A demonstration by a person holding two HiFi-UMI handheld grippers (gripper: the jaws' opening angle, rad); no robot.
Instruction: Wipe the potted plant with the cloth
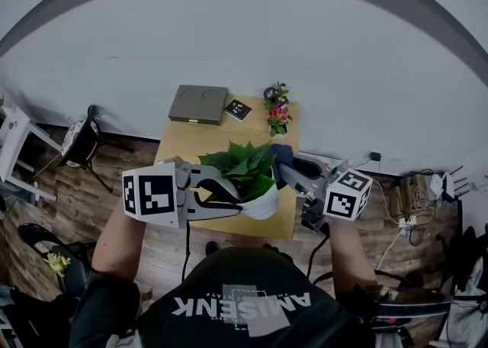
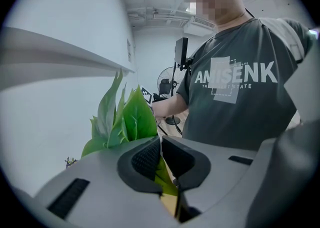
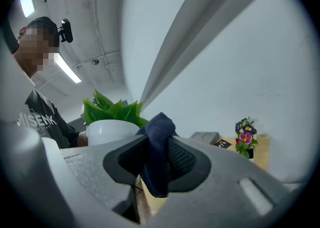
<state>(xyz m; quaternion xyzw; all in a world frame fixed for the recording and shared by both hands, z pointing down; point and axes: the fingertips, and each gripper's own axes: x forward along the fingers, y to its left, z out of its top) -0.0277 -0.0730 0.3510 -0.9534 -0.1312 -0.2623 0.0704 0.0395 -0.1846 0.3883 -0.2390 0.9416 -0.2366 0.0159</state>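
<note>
A potted plant (image 1: pixel 245 171) with broad green leaves stands in a white pot (image 1: pixel 263 205) near the front edge of a small wooden table (image 1: pixel 183 144). My left gripper (image 1: pixel 232 190) reaches in from the left and is shut on one green leaf (image 2: pixel 165 177), pinched between its dark pads. The plant's other leaves (image 2: pixel 125 117) rise beyond the jaws. My right gripper (image 1: pixel 284 163) comes from the right, shut on a dark blue cloth (image 3: pixel 157 152) that bunches up between the pads, close to the white pot (image 3: pixel 111 131) and the leaves (image 3: pixel 112 109).
A grey flat box (image 1: pixel 197 104), a small black card (image 1: pixel 237 110) and a little pot of purple and red flowers (image 1: pixel 277 108) sit at the table's far end by the white wall. Chairs and cables lie on the wood floor around.
</note>
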